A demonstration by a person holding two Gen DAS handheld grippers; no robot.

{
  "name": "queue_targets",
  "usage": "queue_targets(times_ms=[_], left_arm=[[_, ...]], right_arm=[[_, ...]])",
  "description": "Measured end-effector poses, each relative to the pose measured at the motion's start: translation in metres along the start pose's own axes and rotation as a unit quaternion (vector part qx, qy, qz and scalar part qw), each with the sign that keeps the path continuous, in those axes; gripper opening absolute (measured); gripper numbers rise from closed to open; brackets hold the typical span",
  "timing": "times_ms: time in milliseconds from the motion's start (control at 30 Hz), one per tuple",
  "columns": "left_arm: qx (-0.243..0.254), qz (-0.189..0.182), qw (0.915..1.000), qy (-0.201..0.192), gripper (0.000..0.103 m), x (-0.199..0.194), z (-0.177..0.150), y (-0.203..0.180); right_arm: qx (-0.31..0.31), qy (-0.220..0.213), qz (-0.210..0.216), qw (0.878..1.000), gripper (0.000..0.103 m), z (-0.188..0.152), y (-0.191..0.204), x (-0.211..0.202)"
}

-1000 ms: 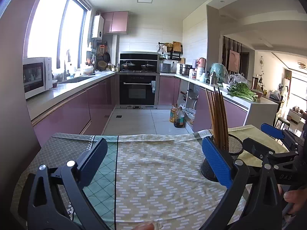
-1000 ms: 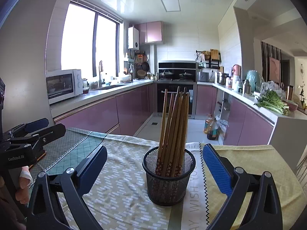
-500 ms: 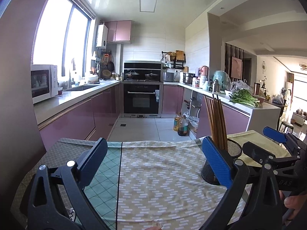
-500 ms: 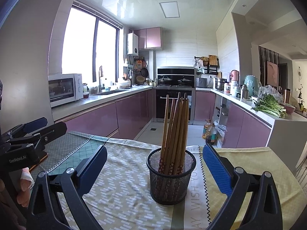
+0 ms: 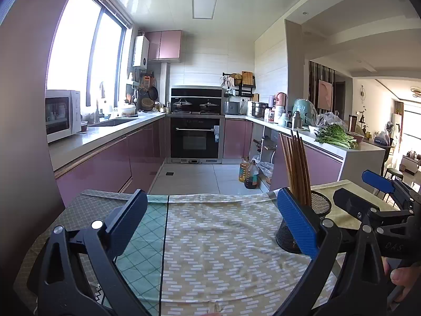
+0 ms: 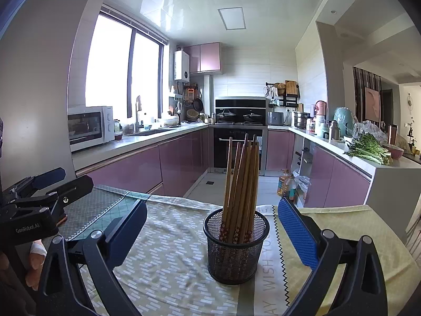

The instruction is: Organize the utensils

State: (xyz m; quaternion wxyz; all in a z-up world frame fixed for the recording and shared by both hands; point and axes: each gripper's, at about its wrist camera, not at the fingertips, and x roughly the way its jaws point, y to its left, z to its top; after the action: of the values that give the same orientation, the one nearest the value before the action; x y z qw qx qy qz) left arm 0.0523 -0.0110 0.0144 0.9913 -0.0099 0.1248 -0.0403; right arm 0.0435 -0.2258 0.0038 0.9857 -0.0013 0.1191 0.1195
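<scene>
A black mesh holder (image 6: 236, 245) stands upright on the clothed table, with several wooden chopsticks (image 6: 240, 184) bunched in it. My right gripper (image 6: 210, 223) is open just short of the holder, a finger on either side, touching nothing. My left gripper (image 5: 208, 218) is open over bare tablecloth, empty. The holder (image 5: 315, 210) and chopsticks (image 5: 296, 168) sit behind its right finger in the left wrist view. Each gripper shows at the edge of the other's view: the right gripper (image 5: 368, 192) and the left gripper (image 6: 52, 181).
The table (image 5: 223, 250) wears a beige patterned cloth, with a green one on the left and a yellow one on the right. Beyond its far edge lies the kitchen floor, with oil bottles (image 5: 248, 172), purple cabinets and an oven (image 5: 194, 138).
Both views have tilted up and drawn back a little, so the holder sits lower in the right wrist frame. Neither gripper has opened, shut or taken anything.
</scene>
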Motion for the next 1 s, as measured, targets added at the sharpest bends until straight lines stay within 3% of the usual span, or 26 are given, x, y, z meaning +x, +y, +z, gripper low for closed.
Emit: queue_targets(times_ms=[1000], left_arm=[[0.000,-0.001,1.0000,0.000,0.097,-0.0013,0.0013,0.0005]], right_arm=[[0.004,-0.002,0.003,1.000,0.096,0.0005,0.0002,0.0014]])
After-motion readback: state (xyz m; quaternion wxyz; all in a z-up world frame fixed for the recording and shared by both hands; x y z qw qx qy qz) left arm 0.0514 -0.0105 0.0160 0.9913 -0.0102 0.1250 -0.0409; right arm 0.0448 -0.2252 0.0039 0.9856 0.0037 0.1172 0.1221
